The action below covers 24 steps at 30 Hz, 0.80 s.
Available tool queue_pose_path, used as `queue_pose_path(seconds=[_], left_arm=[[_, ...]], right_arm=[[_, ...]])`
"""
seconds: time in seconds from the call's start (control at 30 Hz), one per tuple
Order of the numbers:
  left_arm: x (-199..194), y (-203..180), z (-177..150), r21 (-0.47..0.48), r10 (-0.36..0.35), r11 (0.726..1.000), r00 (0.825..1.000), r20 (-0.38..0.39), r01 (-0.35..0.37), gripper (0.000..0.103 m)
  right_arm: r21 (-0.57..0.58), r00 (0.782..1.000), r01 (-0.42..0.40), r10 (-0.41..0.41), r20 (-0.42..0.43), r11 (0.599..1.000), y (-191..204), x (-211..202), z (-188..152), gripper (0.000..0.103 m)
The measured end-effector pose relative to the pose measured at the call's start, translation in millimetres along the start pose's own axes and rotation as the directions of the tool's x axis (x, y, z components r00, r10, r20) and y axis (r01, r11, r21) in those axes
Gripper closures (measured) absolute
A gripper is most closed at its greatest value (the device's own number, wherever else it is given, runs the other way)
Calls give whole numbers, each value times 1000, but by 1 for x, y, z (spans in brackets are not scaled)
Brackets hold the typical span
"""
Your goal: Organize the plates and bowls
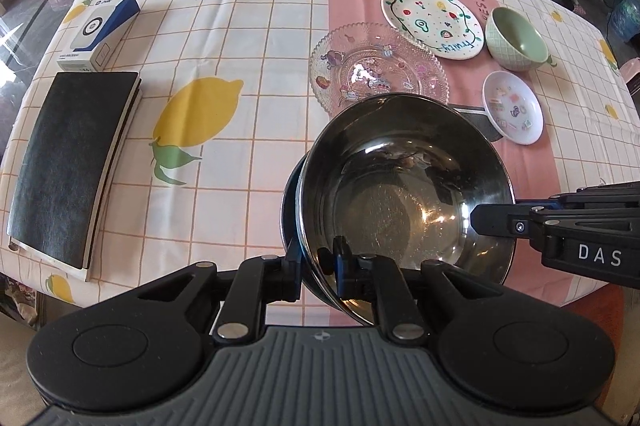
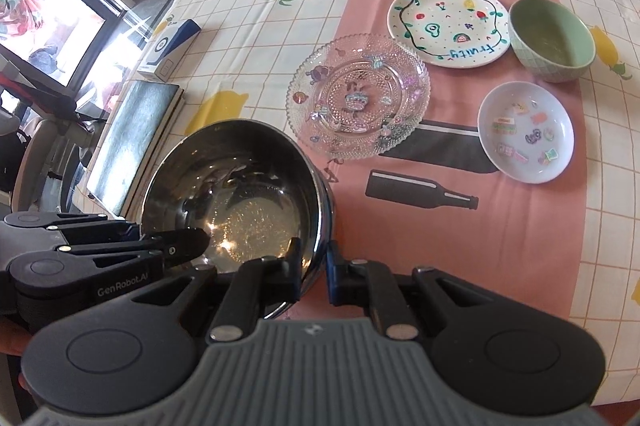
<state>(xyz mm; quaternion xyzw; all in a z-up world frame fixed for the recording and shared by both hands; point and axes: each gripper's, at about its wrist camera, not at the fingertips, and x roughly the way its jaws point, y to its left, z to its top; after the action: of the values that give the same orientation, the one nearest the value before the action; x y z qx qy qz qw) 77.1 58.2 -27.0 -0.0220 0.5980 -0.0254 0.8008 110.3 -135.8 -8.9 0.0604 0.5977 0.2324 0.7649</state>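
above tablecloth (image 1: 240, 65), both grippers on steel bowl (image 1: 400, 185)

Left gripper (image 1: 318, 262) pinching steel bowl (image 1: 404, 193) rim, near; right gripper (image 1: 486, 222) gripping its right edge; glass plate (image 1: 376, 69) sitting just beyond.

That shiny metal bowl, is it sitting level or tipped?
Tipped. The steel bowl leans with its far rim raised, both grippers clamping its rim, above the tablecloth.
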Motion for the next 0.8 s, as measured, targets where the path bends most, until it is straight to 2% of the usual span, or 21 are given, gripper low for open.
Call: queue_pose_path(seconds=[0.37,0.53,0.63,0.8], left_arm=[[7,-3,4,28,47,999,999,-8,-47,86],[9,-2,4,46,62,997,998,-9,-62,80],[8,2,4,35,47,998,999,0,-47,80],[1,5,4,29,33,999,999,27,-34,78]], right_arm=[[-27,999,25,-26,-25,999,4,17,1,94],[-43,999,46,-47,-24,998,5,22,1,94],[-45,999,40,-40,-15,998,6,20,2,94],[-64,999,52,-53,-8,997,9,18,3,88]])
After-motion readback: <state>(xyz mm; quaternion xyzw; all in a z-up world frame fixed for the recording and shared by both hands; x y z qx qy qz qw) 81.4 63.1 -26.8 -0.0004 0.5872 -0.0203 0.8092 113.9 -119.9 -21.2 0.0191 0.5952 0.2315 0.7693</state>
